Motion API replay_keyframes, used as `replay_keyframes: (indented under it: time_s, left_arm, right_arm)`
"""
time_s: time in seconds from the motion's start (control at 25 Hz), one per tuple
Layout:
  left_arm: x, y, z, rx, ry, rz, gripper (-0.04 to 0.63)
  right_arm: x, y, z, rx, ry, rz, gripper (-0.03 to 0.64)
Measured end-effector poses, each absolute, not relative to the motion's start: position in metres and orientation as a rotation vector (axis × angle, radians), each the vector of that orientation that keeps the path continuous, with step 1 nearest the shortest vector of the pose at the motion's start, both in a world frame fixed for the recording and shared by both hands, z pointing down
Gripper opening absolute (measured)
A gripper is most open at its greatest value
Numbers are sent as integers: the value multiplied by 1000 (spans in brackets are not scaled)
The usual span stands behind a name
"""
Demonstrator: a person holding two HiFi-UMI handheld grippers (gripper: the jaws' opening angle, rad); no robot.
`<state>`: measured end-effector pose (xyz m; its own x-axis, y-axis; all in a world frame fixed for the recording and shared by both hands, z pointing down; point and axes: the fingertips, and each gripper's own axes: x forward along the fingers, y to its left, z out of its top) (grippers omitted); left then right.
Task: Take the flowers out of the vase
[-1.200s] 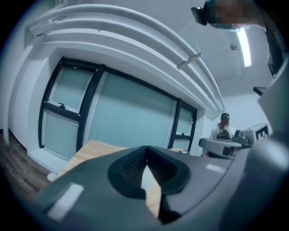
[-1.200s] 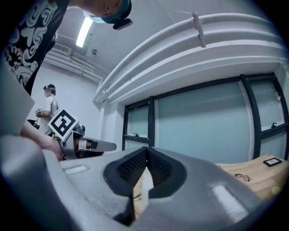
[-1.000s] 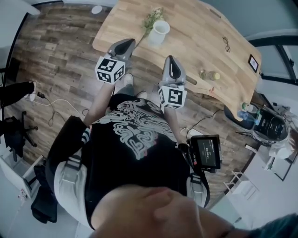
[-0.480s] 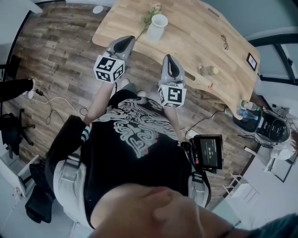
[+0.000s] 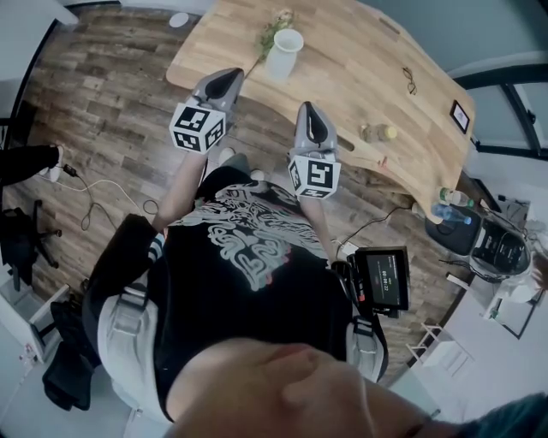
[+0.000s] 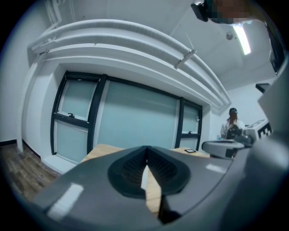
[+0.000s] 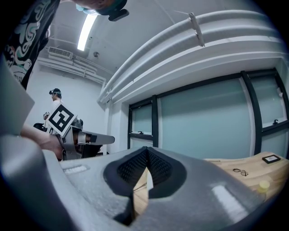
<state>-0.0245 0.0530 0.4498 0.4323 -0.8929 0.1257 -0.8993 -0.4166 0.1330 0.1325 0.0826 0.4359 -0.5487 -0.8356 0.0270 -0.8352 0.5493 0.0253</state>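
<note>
Left gripper (image 5: 228, 79): clenched, nothing in it. In the left gripper view (image 6: 146, 154) the ribbed pads meet at the tip, with only a thin gap lower down showing light wood and a white sliver; can't tell what the sliver is. Right gripper (image 5: 310, 111): same, clenched and empty. In the right gripper view (image 7: 146, 155) the pads meet at the tip.

Both point about level toward the table (image 5: 351, 68), side by side but apart. The left tip is over the table's near edge. The right tip is over floor (image 5: 111, 94), just short of the edge.

Vase (image 5: 282, 53): white, upright on the table, at 2 o'clock of the left tip and 11 o'clock of the right tip. It touches neither gripper. Flowers (image 5: 273, 31): green sprig, in the vase, leaning out toward 11 o'clock.

Further out on the table, glasses (image 5: 410, 80) lie at 2 o'clock of the right gripper. A bottle (image 5: 380, 133) lies at 3 o'clock of it, near the edge. A small dark frame (image 5: 460, 115) is at the far right end.

On the floor, a white disc (image 5: 178, 19) sits at 11 o'clock of the left gripper.

The person wears a black printed shirt (image 5: 248, 257), with a screen unit (image 5: 382, 279) at the right hip.

Big windows (image 6: 135, 117) are behind the table. Another person (image 6: 232, 122) stands far off at 3 o'clock in the left gripper view.
</note>
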Motion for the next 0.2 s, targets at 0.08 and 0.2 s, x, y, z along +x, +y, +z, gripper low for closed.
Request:
replay_keyframes:
  time_s: [0.08, 0.2]
  left_arm:
    - [-22, 52, 450, 2499, -1575, 55, -11]
    - [-17, 50, 450, 2499, -1560, 58, -11]
  right_arm:
    - [132, 83, 436, 1466, -2737, -12, -2]
    - [131, 84, 437, 1448, -2740, -9, -2]
